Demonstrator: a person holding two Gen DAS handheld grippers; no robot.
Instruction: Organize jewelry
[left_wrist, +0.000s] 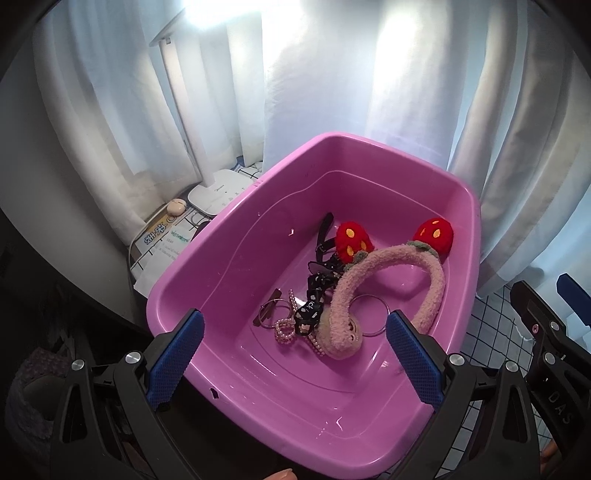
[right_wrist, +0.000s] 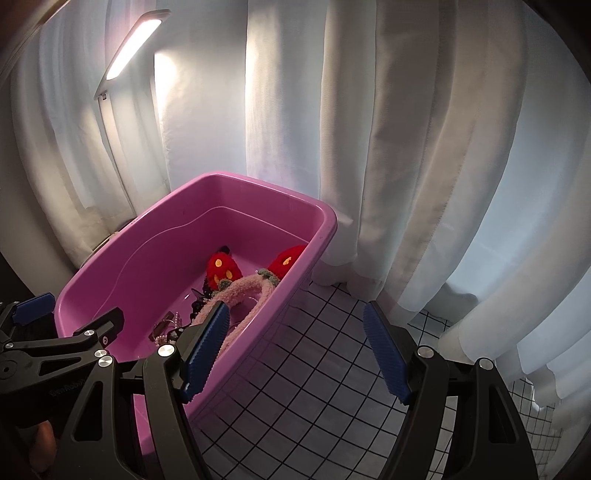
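Observation:
A pink plastic tub (left_wrist: 229, 258) holds a fuzzy pink headband (left_wrist: 391, 273) with two red strawberry ears, a black patterned ribbon (left_wrist: 317, 295), a pearl clip (left_wrist: 284, 328), metal rings (left_wrist: 369, 314) and a black strap (left_wrist: 323, 236). My left gripper (left_wrist: 295, 354) is open and empty, above the tub's near part. My right gripper (right_wrist: 295, 347) is open and empty, over the checked cloth just right of the tub (right_wrist: 110, 280). The headband (right_wrist: 240, 291) shows there too.
A white desk lamp (left_wrist: 218, 192) stands left behind the tub, lit, with papers (left_wrist: 162, 240) and a small beige case beside it. White curtains (right_wrist: 369, 147) hang close behind. The table has a white cloth with a black grid (right_wrist: 314, 387).

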